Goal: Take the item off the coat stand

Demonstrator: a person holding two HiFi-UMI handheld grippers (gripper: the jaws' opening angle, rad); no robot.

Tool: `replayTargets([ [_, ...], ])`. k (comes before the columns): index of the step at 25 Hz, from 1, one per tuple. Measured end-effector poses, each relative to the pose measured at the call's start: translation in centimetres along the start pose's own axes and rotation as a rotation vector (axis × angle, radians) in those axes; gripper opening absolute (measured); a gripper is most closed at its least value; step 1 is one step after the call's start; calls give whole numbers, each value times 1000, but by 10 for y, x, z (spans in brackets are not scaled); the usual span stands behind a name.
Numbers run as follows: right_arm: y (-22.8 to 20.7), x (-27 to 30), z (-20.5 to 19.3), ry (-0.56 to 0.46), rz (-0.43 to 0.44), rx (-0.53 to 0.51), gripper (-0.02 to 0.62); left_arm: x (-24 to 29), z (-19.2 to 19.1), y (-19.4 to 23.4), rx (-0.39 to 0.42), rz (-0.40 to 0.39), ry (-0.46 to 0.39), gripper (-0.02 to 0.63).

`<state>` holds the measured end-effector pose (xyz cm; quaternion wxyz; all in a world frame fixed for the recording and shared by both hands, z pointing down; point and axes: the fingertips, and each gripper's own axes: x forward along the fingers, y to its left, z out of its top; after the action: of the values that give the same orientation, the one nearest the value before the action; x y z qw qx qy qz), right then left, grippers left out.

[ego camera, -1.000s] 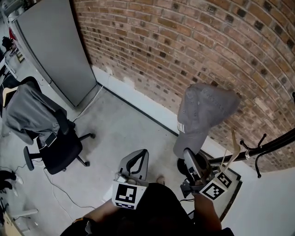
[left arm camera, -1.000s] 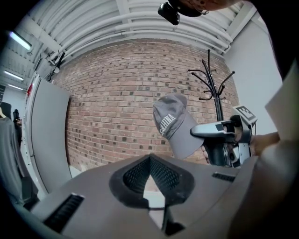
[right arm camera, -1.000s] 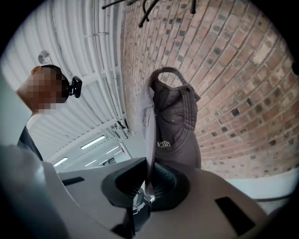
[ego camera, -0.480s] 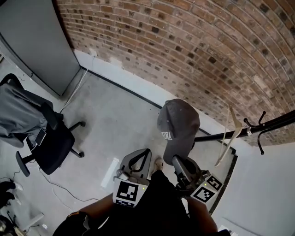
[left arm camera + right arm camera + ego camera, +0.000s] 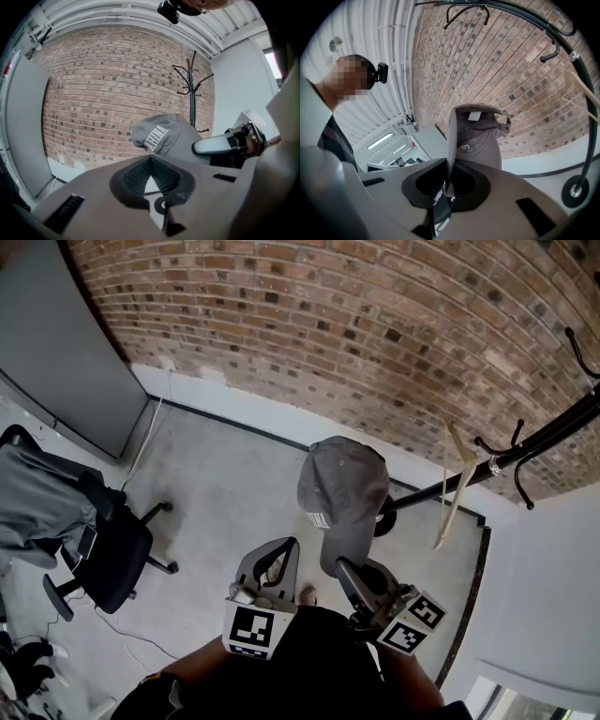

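Cap (image 5: 342, 491) is clamped at the brim edge by the right gripper (image 5: 343, 570). In the right gripper view the brim is seen edge-on, pinched between the jaws, which are nearly closed on it. The cap's inside, with its label and back strap, is turned toward that camera.

Cap is held in the air over the concrete floor (image 5: 230, 488), in front of the brick wall (image 5: 309, 324). It is fully clear of the coat stand (image 5: 511, 448) and no hook is touched. White lettering on the cap's side is visible in the left gripper view.

The coat stand is seen to the right of the cap in the head view, well apart from the crown. A wooden hanger (image 5: 452, 486) is hung on it. The stand's round base is partly covered by the cap in the head view.

Left gripper (image 5: 150, 159) is empty. Its jaw tips are brought together with nothing between them. It is held just beside the right gripper, below and left of the cap, and the cap is not touched by it.

Left side of the head view: an office chair (image 5: 117, 554) draped with a grey garment (image 5: 37, 507), and a grey panel (image 5: 56, 352) set against the wall.
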<state>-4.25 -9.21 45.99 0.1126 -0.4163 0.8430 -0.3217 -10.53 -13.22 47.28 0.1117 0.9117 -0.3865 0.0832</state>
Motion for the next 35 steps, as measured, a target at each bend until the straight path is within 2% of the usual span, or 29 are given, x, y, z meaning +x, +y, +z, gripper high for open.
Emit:
replayTargets([
  [6,8,-56,-3,-27,-42,-68,32,-12,-1,-64,30,-36,12,31],
  [11,6,-95,-15,-31,-43,-75,32,-26,-14,-101,50,-19,45,29],
  [17,12,-116,-38,3,-2,-91,32,-52,-32,-113,72,47,66,29],
  [21,20,-122,-50,15,17,-109,32,-63,-39,-116,73,72,45,29],
  [35,23,-152,-47,-7,-76,-203,31,-61,-38,-144,82,2,21,30],
])
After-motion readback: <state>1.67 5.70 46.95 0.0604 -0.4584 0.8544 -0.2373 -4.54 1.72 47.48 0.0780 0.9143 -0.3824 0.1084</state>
